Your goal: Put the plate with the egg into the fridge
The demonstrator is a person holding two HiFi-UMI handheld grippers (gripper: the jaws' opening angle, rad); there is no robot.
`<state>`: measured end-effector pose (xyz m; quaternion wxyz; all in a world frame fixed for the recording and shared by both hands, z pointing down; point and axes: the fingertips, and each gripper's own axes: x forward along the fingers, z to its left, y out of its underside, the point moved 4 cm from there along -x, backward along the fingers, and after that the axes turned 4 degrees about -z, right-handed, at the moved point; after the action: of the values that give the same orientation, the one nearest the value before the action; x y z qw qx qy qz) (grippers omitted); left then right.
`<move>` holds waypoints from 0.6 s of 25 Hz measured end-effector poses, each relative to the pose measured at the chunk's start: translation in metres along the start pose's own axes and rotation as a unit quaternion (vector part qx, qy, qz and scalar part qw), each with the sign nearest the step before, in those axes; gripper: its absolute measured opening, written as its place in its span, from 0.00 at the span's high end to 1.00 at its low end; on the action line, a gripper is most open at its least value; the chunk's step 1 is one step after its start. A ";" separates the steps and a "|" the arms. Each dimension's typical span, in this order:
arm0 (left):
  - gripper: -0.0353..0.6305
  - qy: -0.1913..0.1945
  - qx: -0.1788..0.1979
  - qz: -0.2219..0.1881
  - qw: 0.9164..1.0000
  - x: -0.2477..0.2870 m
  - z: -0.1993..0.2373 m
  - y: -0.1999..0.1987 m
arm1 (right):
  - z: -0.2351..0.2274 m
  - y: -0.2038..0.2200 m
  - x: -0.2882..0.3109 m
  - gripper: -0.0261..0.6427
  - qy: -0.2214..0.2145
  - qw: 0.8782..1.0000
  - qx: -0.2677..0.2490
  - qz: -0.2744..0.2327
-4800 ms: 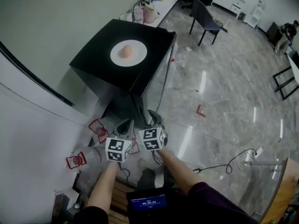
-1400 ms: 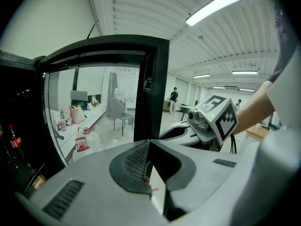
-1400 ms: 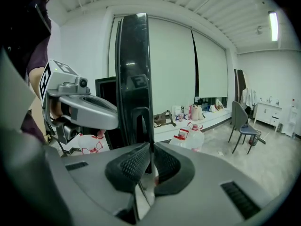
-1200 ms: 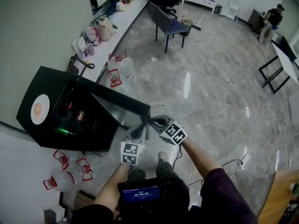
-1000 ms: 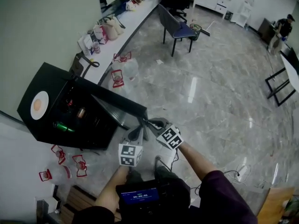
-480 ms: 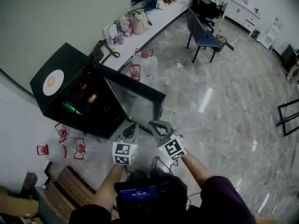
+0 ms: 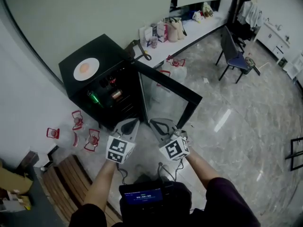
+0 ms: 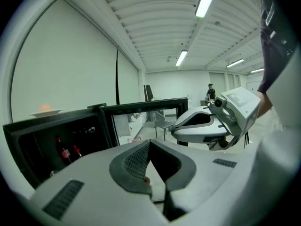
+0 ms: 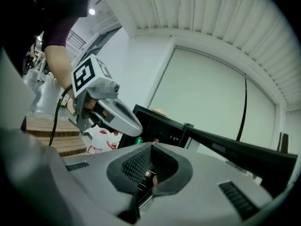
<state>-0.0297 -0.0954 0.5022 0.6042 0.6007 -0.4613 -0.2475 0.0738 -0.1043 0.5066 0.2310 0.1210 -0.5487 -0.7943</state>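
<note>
A polished grey marble-patterned floor runs up to a pale wall, and a small black fridge (image 7: pixel 111 48) stands against that wall with its glass-panelled door (image 7: pixel 170 91) swung wide open. The round white plate (image 7: pixel 93 63) carrying the brown egg (image 7: pixel 84 68) lies on the fridge's flat top, toward its left end in the head view, away from the hinge side and clear of the edges. Inside, a green bottle (image 7: pixel 93 98) lies on a shelf. Clear water jugs with red handles (image 7: pixel 61 136) sit on the floor to the fridge's left, beside a slatted wooden pallet (image 7: pixel 59 186).

The left gripper (image 7: pixel 129 123) and the right gripper (image 7: pixel 160 125) are held side by side in front of the open fridge, apart from it and near the door's free edge. Each has its jaws pressed together with nothing between them.
</note>
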 end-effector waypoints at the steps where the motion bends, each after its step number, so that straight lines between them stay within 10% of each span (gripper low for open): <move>1: 0.93 -0.001 0.016 0.007 1.000 -0.004 0.009 -0.004 | 0.001 -0.006 0.006 0.95 -0.006 1.000 -0.017 -0.003; 15: 0.93 0.013 0.191 0.119 0.974 -0.043 0.150 -0.050 | 0.018 -0.098 0.162 0.94 -0.057 0.963 -0.261 -0.024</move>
<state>-0.1647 -0.1415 0.4215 0.5092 0.6492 -0.5602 -0.0738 -0.0971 -0.1423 0.4319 0.2035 0.0239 -0.3314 -0.9210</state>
